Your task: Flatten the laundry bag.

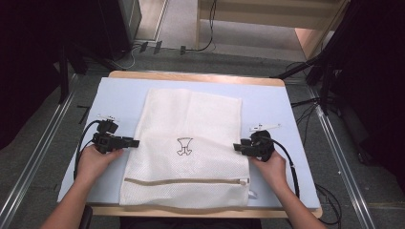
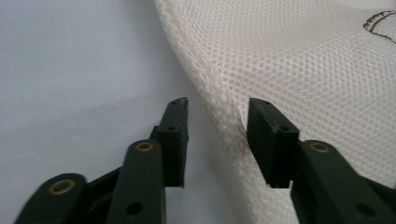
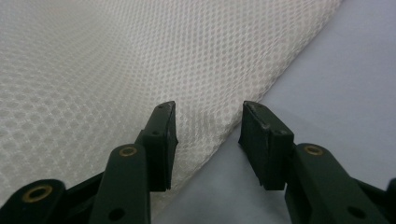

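Flanking one mesh bag, two claws gape: left claw, right claw.

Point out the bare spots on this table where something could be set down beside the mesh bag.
The pale blue table cover is bare left of the white mesh laundry bag beyond the left gripper, right of it beyond the right gripper, and in a thin strip along the far edge. Crowded: the middle, under the bag, and both of its side edges, where the open jaws straddle the hem.
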`<action>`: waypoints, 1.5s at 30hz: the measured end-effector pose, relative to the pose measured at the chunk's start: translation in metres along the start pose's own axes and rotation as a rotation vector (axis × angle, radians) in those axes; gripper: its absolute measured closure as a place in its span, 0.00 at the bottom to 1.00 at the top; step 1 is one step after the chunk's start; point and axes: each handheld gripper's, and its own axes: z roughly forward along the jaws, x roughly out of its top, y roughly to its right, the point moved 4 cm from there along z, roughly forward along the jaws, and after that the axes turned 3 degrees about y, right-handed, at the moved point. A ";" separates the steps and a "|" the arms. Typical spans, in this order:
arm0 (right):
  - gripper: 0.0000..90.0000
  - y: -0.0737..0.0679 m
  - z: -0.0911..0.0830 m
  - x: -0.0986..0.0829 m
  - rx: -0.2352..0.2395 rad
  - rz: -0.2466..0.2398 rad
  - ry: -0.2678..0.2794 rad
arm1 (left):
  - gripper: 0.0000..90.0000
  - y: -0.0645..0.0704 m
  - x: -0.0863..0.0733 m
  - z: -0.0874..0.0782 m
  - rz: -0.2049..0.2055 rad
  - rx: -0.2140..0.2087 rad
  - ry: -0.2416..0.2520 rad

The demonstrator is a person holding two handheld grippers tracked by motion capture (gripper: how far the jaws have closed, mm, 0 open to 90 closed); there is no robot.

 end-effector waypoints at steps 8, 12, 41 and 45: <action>0.95 -0.004 0.003 -0.001 -0.012 -0.011 -0.006 | 0.93 0.003 0.002 0.009 -0.002 -0.044 -0.039; 0.97 0.000 0.001 0.005 -0.001 0.015 -0.018 | 0.94 0.005 0.004 0.006 0.007 -0.047 -0.029; 0.92 0.063 0.040 0.074 -0.100 0.106 0.080 | 0.86 -0.019 0.061 0.032 -0.009 0.004 0.116; 0.77 0.061 0.032 0.073 -0.098 0.099 0.077 | 0.57 -0.018 0.055 0.021 -0.020 -0.035 0.110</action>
